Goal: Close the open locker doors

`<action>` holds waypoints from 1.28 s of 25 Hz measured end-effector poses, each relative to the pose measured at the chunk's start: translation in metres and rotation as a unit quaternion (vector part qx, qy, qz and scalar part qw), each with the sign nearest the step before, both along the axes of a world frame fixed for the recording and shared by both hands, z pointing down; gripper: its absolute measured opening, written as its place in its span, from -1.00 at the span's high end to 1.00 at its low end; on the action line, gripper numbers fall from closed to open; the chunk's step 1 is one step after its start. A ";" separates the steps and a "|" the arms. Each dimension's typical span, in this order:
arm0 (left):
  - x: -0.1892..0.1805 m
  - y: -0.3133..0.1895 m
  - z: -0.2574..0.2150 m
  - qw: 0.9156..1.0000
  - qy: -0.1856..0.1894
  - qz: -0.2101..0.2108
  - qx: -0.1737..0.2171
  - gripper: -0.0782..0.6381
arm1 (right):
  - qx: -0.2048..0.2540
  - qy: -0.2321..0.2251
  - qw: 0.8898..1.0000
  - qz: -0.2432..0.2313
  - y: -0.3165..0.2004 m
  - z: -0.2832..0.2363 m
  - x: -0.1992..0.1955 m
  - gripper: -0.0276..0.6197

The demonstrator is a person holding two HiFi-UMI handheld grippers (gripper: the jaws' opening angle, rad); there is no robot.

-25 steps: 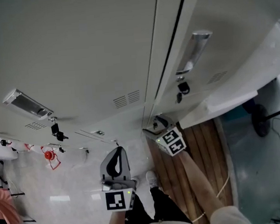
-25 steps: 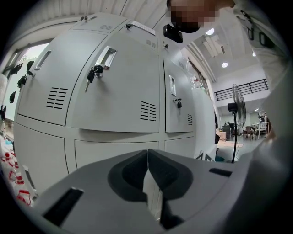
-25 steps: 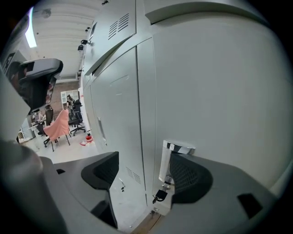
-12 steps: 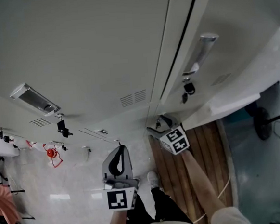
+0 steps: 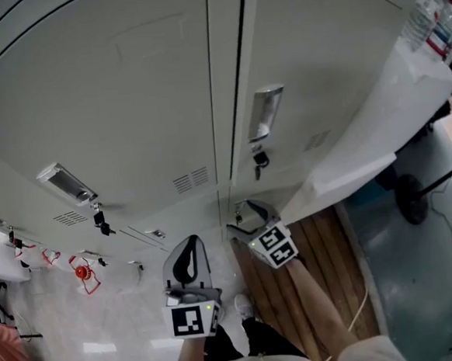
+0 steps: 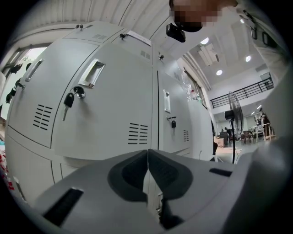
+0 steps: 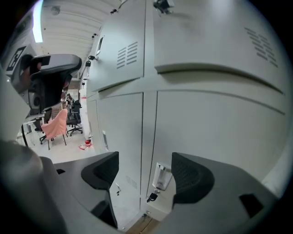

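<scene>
Left gripper (image 5: 189, 242): jaws pressed together, nothing between them; held clear of the lockers, pointing toward 12 o'clock.
Right gripper (image 5: 243, 213): jaws wide apart, empty; at 2 o'clock from the left gripper, close to the lower locker face.
Locker doors (image 5: 118, 98): two tall grey doors side by side at 12 o'clock, edges flush with the frame, both looking shut.
Recessed handle (image 5: 263, 112): on the right-hand door, at 1 o'clock from the right gripper; key (image 5: 260, 161) hanging just below it.
Second handle (image 5: 64, 181): on the left-hand door, at 10 o'clock from the left gripper.
Lower door handle (image 7: 161, 176): seen between the right gripper's jaws in the right gripper view, apart from both; small key (image 7: 151, 197) beneath it at 7 o'clock.
White panel (image 5: 364, 153): jutting out from the lockers at 3 o'clock; open door or ledge, cannot tell; bottles (image 5: 431, 15) at its far end.
Wooden slats (image 5: 326, 261): on the floor at 5 o'clock, beneath the right forearm.
</scene>
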State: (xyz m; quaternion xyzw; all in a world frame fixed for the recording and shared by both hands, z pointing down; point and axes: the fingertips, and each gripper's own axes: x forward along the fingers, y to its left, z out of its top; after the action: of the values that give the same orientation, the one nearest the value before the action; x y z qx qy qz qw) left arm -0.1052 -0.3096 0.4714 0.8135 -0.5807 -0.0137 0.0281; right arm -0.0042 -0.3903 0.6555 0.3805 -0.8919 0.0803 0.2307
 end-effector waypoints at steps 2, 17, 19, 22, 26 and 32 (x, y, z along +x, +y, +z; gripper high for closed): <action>0.008 -0.001 -0.015 1.000 0.004 0.007 0.016 0.76 | 0.025 0.002 1.000 0.000 0.005 -0.027 0.004 -0.14; 0.038 0.018 -0.086 0.996 0.007 0.035 0.082 0.76 | 0.218 -0.054 0.972 0.067 0.078 -0.236 0.042 0.07; 0.041 0.021 -0.092 0.995 0.006 0.039 0.087 0.76 | 0.242 -0.076 0.964 0.086 0.090 -0.258 0.051 0.36; 0.044 0.027 -0.099 0.995 -0.001 0.043 0.091 0.76 | 0.273 -0.102 0.951 0.108 0.108 -0.284 0.061 0.57; 0.049 0.038 -0.110 0.994 0.002 0.049 0.101 0.76 | 0.303 -0.116 0.936 0.136 0.130 -0.305 0.072 0.83; 0.051 0.052 -0.115 0.992 0.003 0.052 0.113 0.76 | 0.308 -0.131 0.931 0.149 0.157 -0.311 0.076 0.87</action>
State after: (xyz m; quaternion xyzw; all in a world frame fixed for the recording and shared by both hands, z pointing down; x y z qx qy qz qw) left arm -0.0539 -0.2579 0.3568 0.8403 -0.5326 -0.0801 -0.0612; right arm 0.0720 -0.2336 0.3445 0.5470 -0.8285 -0.1154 -0.0311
